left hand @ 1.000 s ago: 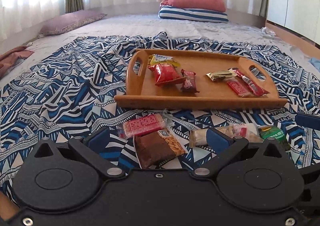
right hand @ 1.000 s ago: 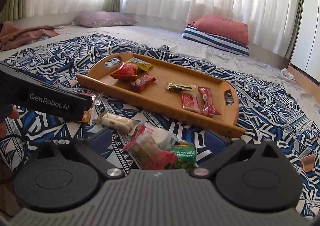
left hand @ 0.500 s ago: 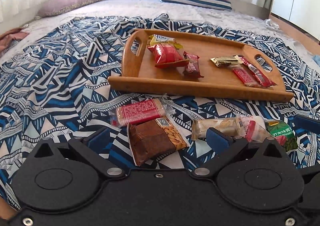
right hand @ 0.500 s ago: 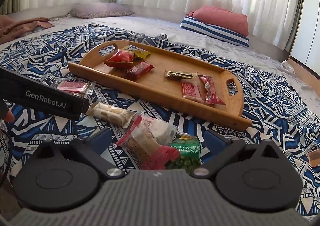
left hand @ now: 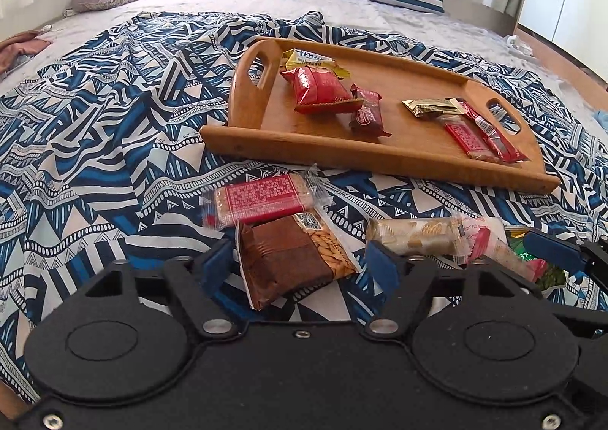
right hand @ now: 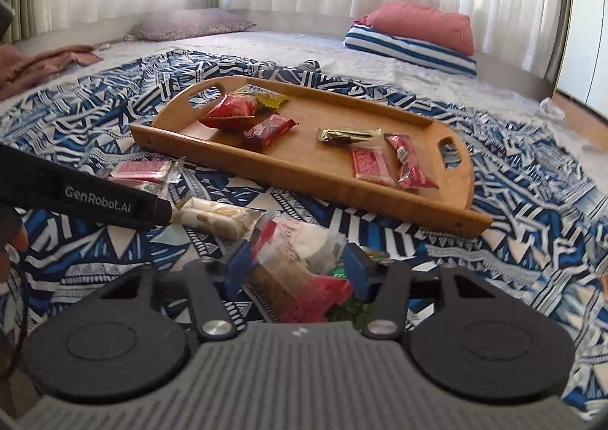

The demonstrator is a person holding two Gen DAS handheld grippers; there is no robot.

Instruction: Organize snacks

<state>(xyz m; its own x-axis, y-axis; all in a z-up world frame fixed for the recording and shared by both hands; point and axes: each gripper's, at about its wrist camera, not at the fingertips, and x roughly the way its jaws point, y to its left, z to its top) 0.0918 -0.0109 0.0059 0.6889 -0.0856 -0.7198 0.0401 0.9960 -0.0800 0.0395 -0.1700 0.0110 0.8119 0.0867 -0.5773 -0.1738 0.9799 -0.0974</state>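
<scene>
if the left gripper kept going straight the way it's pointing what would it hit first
Most likely the brown almond snack packet, already between the closing left gripper jaws. Beyond it lies the red-labelled clear-wrapped bar; depth is uncertain.

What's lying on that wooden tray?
Six snack packets lie on the tray: a red bag partly over a yellow packet, three more red wrappers and a gold one. Anything under them is hidden.
</scene>
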